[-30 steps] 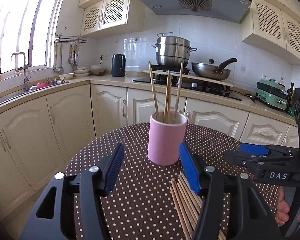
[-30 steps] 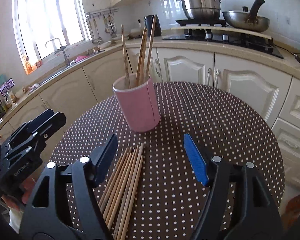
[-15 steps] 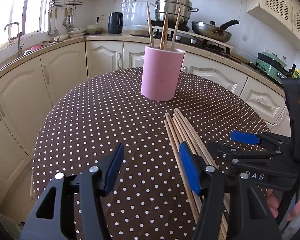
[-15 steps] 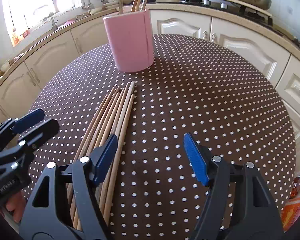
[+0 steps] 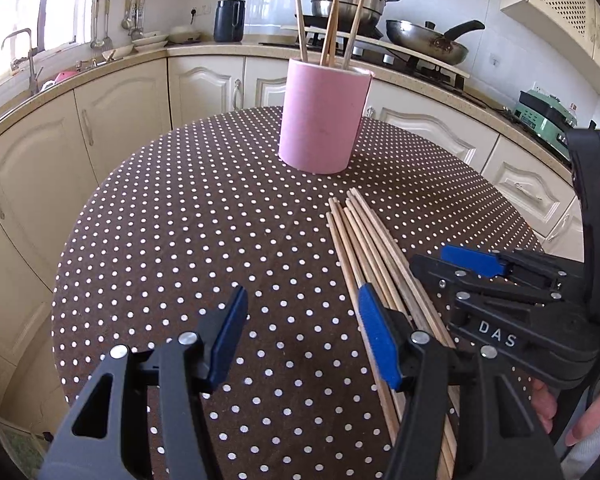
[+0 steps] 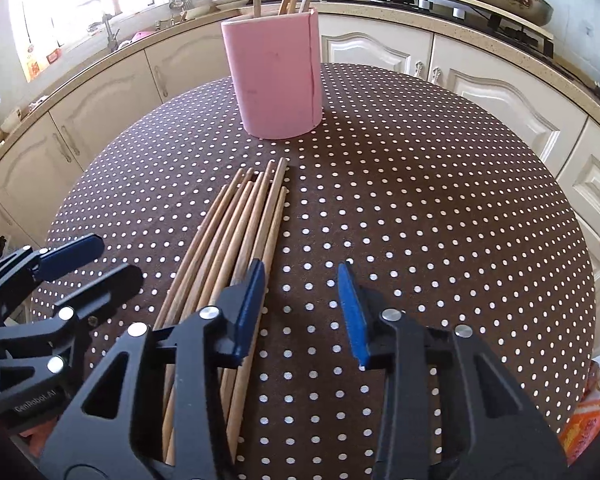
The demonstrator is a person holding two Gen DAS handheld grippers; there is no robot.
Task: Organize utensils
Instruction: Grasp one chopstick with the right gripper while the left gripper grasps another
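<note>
Wooden chopsticks (image 6: 236, 248) bundled flat on dotted counter (image 6: 420, 200), near ends hidden under both grippers. Three more upright in pink holder (image 6: 276, 80) beyond, tips cut off. Left gripper (image 5: 304, 340) and right gripper (image 6: 302, 308) spread, empty.

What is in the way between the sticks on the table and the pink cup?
Nothing visible. Only bare dotted tablecloth lies between the chopsticks and the pink cup, and both open grippers sit at their near end.
</note>
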